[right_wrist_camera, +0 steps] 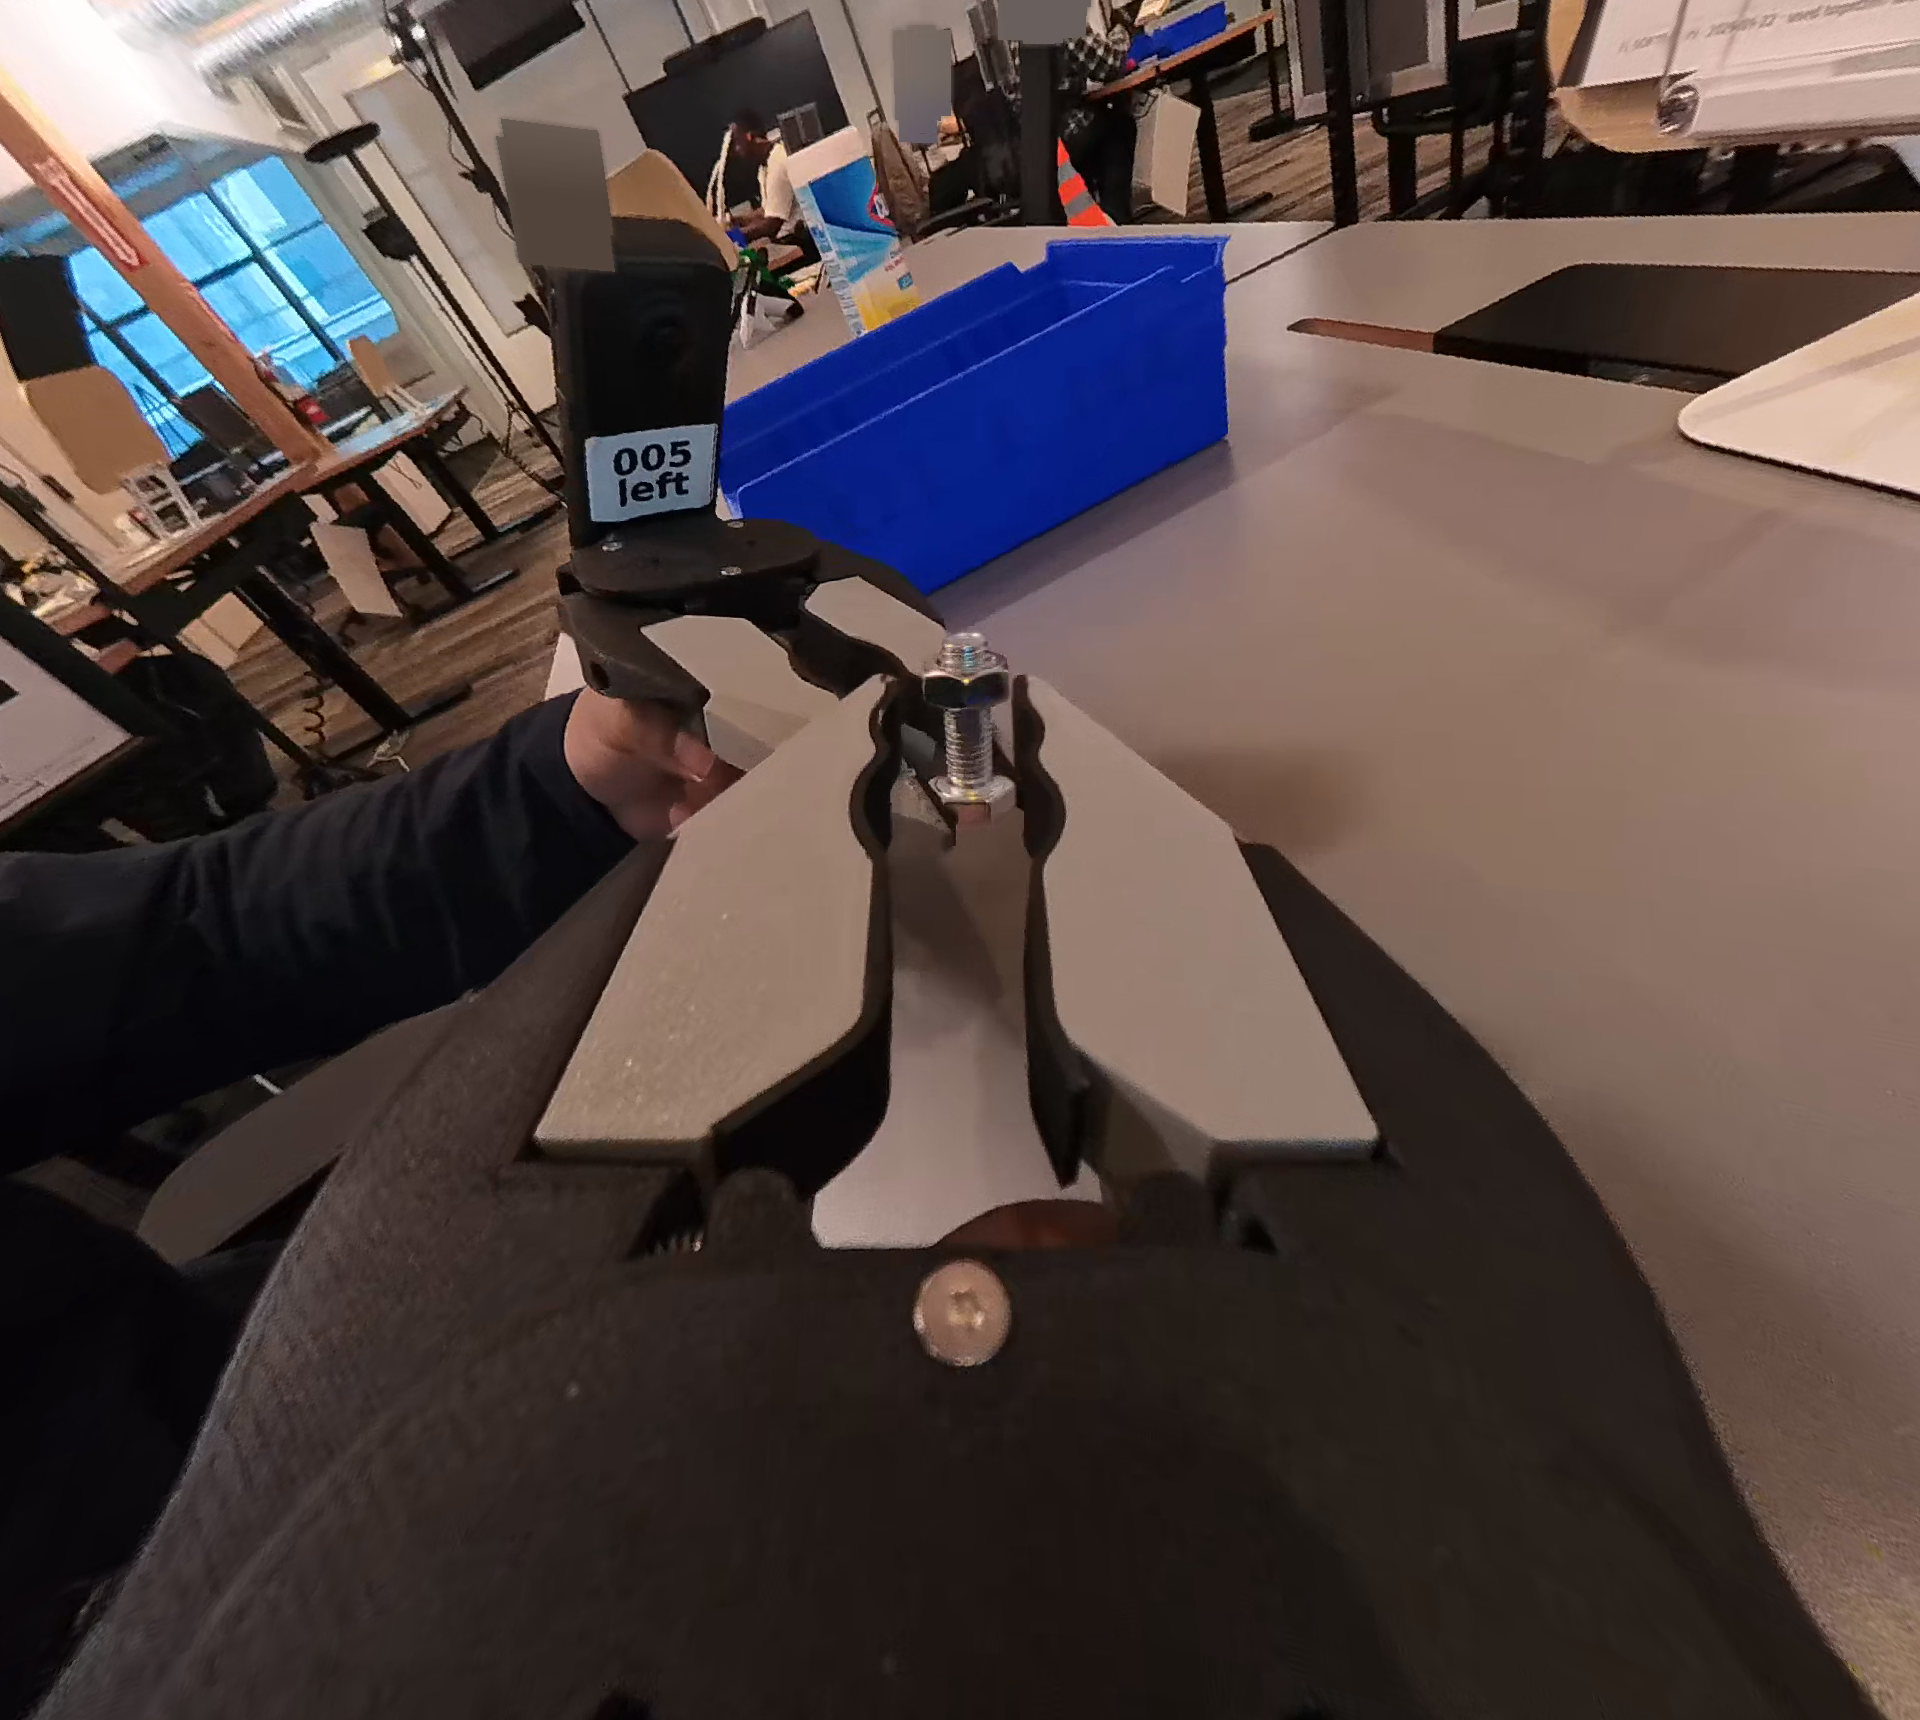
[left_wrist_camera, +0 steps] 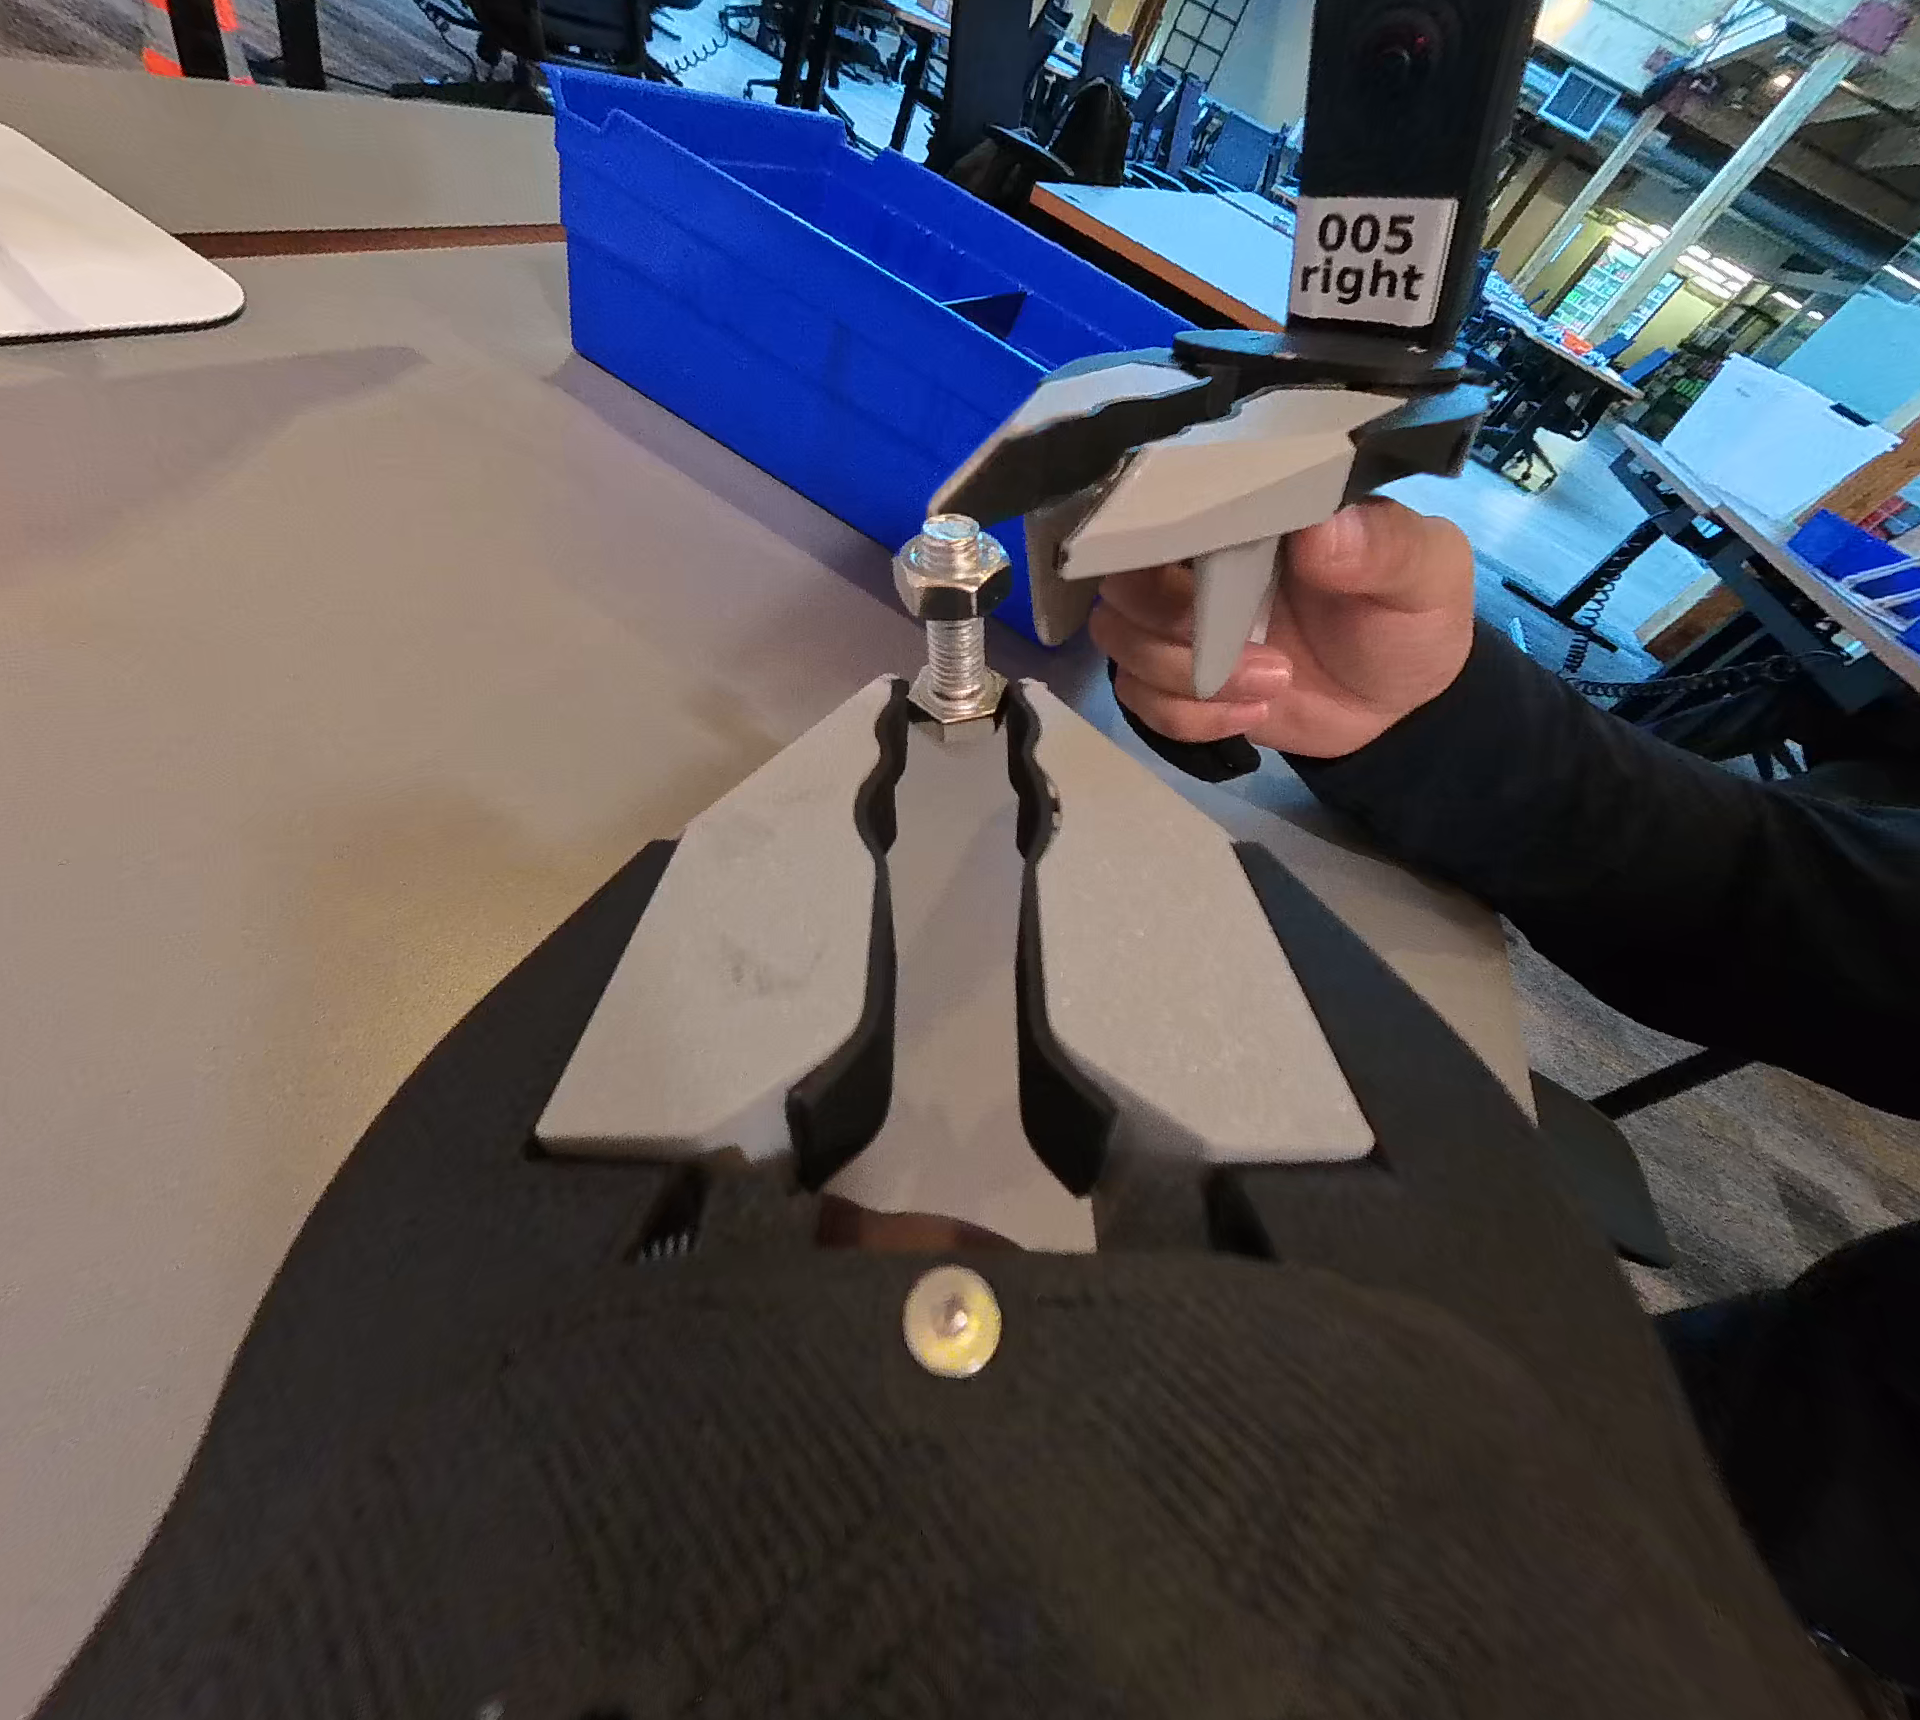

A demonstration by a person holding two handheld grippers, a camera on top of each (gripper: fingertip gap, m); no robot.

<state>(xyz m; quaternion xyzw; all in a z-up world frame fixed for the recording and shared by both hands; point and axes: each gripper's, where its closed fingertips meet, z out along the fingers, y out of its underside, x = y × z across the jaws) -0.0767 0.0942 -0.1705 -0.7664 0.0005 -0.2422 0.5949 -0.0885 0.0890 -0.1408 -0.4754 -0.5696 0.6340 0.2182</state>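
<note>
A silver bolt (left_wrist_camera: 951, 647) stands upright above the grey table (left_wrist_camera: 364, 631). My left gripper (left_wrist_camera: 956, 706) is shut on its hex head, jaws level. A silver nut (left_wrist_camera: 951, 577) sits high on the thread, near the bolt's top end. My right gripper (left_wrist_camera: 987, 564), held by a hand (left_wrist_camera: 1330, 631), comes in from the right with its fingertips at the nut. In the right wrist view the nut (right_wrist_camera: 964, 685) lies between the tips of my right gripper (right_wrist_camera: 958, 702), which is closed on it. The left gripper (right_wrist_camera: 914, 787) holds the bolt head (right_wrist_camera: 971, 800) below.
A blue plastic bin (left_wrist_camera: 790, 299) stands on the table just behind the bolt; it also shows in the right wrist view (right_wrist_camera: 987, 423). A white tray (right_wrist_camera: 1818, 413) and a black mat (right_wrist_camera: 1662, 320) lie at the right. A wipes canister (right_wrist_camera: 847, 236) stands behind the bin. Left and right tips are no more than a few centimetres apart.
</note>
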